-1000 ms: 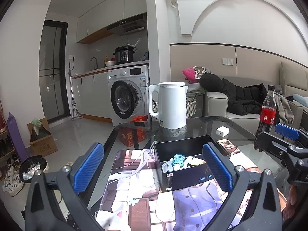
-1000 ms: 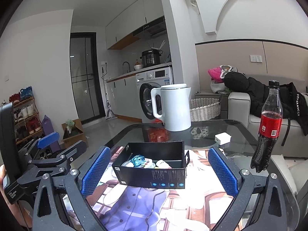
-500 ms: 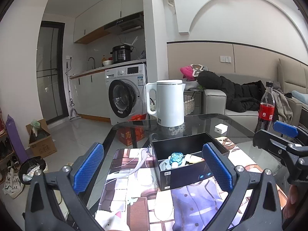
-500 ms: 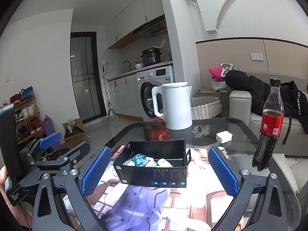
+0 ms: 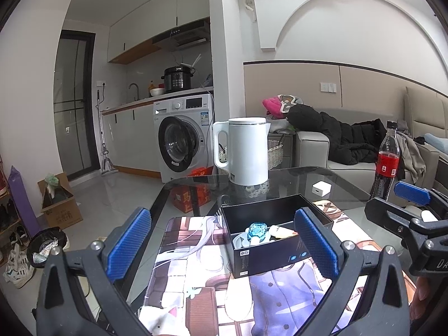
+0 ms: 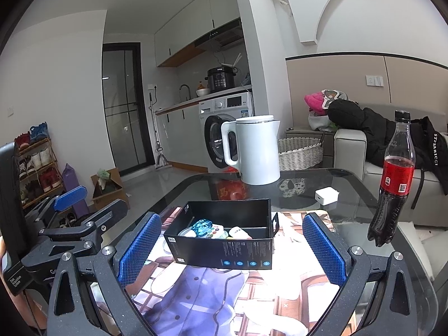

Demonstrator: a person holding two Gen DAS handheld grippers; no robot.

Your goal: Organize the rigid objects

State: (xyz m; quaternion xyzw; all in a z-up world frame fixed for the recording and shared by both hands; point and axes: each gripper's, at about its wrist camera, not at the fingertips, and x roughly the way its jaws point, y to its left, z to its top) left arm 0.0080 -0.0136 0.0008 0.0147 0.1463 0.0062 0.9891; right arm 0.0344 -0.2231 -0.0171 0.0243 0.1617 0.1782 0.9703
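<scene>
Lettering visible in the right wrist view: "ST*ARICCI" runs down a dark garment on the sofa at far right. The cola bottle carries a red label with a QR code; its text is too small to read. The black box shows a row of round blue icons and small white print on its near wall, also unreadable. The pressure cooker on the washing machine bears a short white brand word that cannot be resolved.

Left gripper: held level above the near table edge, blue pads spread wide, nothing between them. Right gripper: same attitude, pads spread wide, empty. Each gripper appears at the edge of the other's view.

The black box is open-topped and rests on an illustrated mat on the glass table. Inside lie a faceted blue transparent object, a small white controller with coloured buttons and other white pieces. Beyond the box stand a white electric kettle and, further right, a white charger.
</scene>
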